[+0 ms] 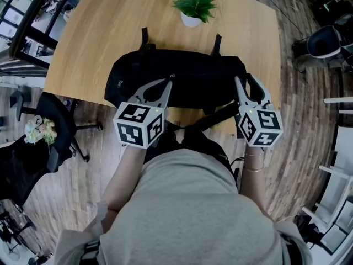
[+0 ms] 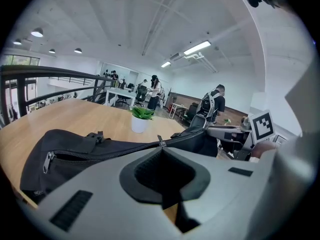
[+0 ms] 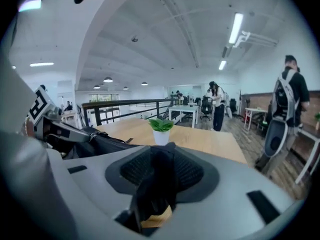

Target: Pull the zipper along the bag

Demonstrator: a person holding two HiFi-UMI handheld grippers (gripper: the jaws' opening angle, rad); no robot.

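- Zipper (image 2: 95,153) teeth are seen running along the top of the soft black bag (image 1: 182,79).
- The bag is laid lengthwise on the wooden worktop (image 1: 110,32), close to its near edge, with a potted plant (image 1: 193,7) behind it.
- The left gripper (image 1: 170,81) is clamped on the zipper pull (image 2: 161,143) at mid-bag.
- The right gripper (image 1: 248,84) is held with its jaws apart at the bag's right end, with black fabric between them.

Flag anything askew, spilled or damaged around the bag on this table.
Nothing spilled or damaged. The black bag lies flat and the potted plant stands upright. Only oddity: a bag strap trails off the near edge of the table toward the person.
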